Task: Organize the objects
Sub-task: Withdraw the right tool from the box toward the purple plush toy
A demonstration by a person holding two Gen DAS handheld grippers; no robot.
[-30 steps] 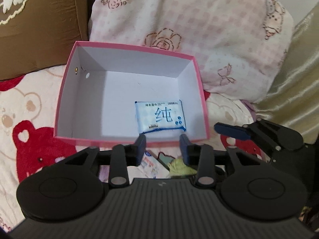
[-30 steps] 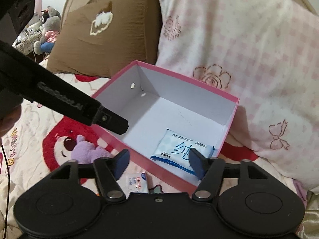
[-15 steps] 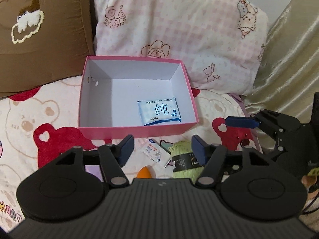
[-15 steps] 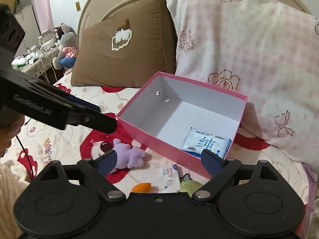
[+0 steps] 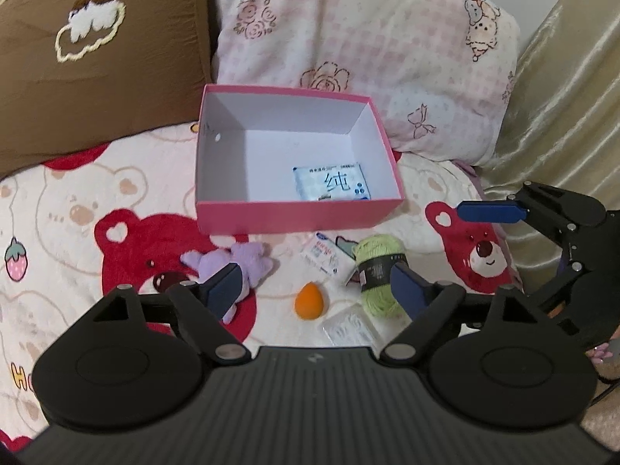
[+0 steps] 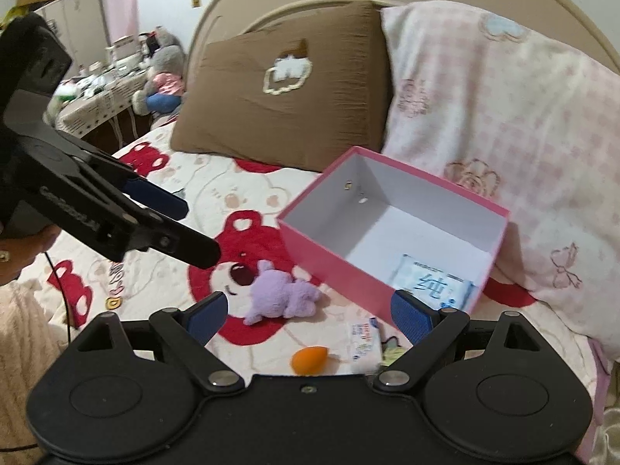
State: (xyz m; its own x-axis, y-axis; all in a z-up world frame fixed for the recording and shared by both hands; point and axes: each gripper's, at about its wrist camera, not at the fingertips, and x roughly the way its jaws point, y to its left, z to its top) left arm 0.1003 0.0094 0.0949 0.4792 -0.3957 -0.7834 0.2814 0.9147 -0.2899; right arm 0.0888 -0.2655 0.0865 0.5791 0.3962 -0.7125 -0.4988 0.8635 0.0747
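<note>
A pink box (image 5: 294, 219) (image 6: 325, 259) with a white inside stands on the bed and holds a blue wipes pack (image 5: 331, 187) (image 6: 434, 285). In front of it lie a purple plush toy (image 5: 248, 261) (image 6: 281, 296), a small tissue pack (image 5: 323, 257) (image 6: 362, 339), an orange sponge (image 5: 310, 301) (image 6: 309, 359), a green yarn ball (image 5: 378, 271) and a clear packet (image 5: 347, 327). My left gripper (image 5: 316, 290) is open and empty above these loose items. My right gripper (image 6: 308, 316) is open and empty, back from the box.
A brown pillow (image 5: 100, 50) (image 6: 286, 100) and a pink checked pillow (image 5: 364, 46) (image 6: 503, 116) lean behind the box. A gold curtain (image 5: 562, 97) hangs at the right. The bear-print blanket (image 5: 69, 209) covers the bed. A cluttered bedside table (image 6: 97, 93) stands far left.
Both grippers have pulled back and up from the box and opened wider. The loose items in front of the box have come into view. The wipes pack stays in the box.
</note>
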